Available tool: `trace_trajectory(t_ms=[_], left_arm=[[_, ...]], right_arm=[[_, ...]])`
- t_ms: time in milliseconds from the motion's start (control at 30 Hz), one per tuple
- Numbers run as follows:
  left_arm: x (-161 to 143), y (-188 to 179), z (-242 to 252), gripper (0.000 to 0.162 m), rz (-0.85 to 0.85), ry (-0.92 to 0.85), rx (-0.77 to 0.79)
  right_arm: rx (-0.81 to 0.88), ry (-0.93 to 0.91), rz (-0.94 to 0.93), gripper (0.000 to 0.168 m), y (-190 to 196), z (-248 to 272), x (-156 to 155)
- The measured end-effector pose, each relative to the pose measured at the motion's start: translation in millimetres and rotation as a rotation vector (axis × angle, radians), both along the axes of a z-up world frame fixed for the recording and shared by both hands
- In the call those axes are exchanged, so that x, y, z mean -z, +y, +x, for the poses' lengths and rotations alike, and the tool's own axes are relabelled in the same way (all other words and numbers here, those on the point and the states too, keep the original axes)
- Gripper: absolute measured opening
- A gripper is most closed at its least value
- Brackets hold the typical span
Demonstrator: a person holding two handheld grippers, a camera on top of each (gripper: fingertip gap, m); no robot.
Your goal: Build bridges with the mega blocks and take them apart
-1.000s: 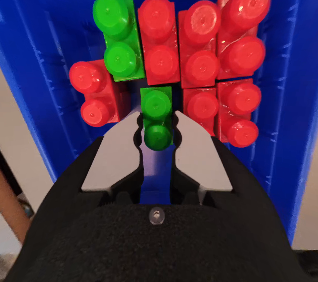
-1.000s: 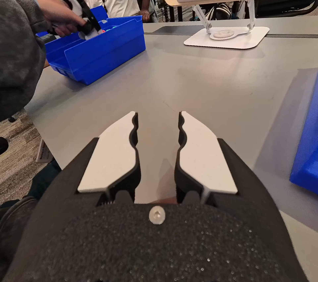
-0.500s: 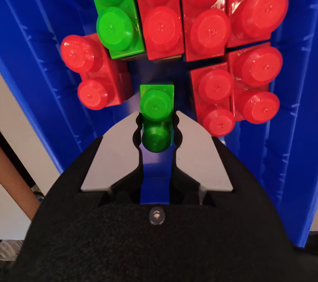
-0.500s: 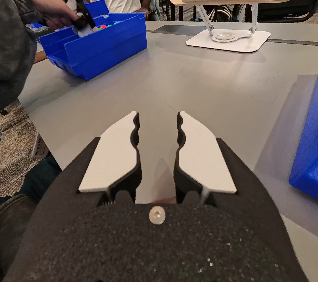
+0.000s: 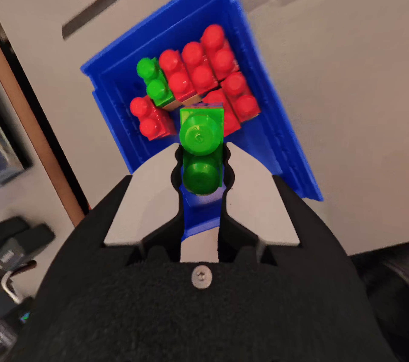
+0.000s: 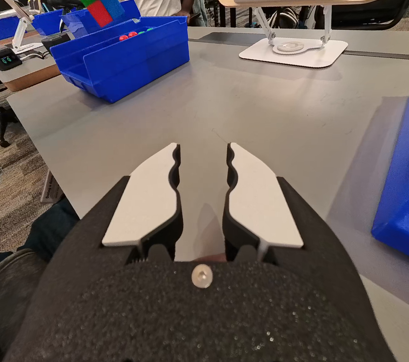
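Green two-stud block [image 5: 201, 148], glossy plastic

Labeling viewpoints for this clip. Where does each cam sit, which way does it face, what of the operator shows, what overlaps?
Left wrist view: on the left gripper, looking down into the blue bin of red and green blocks; its fingers clamp a green block.
Right wrist view: on the right gripper, low, facing across the grey table; empty open fingers, a dark sleeve at left.
Shared: the bin, the held block and the left gripper.
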State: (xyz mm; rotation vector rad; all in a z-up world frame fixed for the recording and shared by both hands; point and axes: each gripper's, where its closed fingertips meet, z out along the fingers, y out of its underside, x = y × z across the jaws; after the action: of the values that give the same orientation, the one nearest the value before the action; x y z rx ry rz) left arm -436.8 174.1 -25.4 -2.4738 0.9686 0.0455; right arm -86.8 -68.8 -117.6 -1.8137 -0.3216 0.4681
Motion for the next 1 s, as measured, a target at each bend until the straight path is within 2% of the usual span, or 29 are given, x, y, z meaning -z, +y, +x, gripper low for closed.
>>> trace_trajectory(t_ms=[267, 433, 533, 700, 833, 1000], left_arm=[[-30, -66, 102, 0.034, -0.029, 0.05, 0.436], [-16, -123, 164, 0.034, -0.125, 0.024, 0.822], [-1, -154, 192, 0.034, -0.178, 0.026, 0.99], [15, -188, 237, 0.034, -0.27, 0.009, 1.131], [18, -202, 260, 0.034, -0.289, 0.074, 1.206], [19, -213, 276, 0.034, -0.303, 0.096, 1.258]], right_arm=[[-0.024, -0.016, -0.004, 0.039, -1, -4, 1], [-0.097, -0.027, 0.007, 0.036, -6, -14, 1], [-0.195, -0.03, 0.024, 0.036, -12, -26, -1], [-0.314, -0.053, 0.123, 0.043, -10, -44, -15], [-0.4, -0.02, 0.11, 0.055, 4, -58, -29], [-0.478, 0.082, 0.099, 0.05, 14, -65, -47]])
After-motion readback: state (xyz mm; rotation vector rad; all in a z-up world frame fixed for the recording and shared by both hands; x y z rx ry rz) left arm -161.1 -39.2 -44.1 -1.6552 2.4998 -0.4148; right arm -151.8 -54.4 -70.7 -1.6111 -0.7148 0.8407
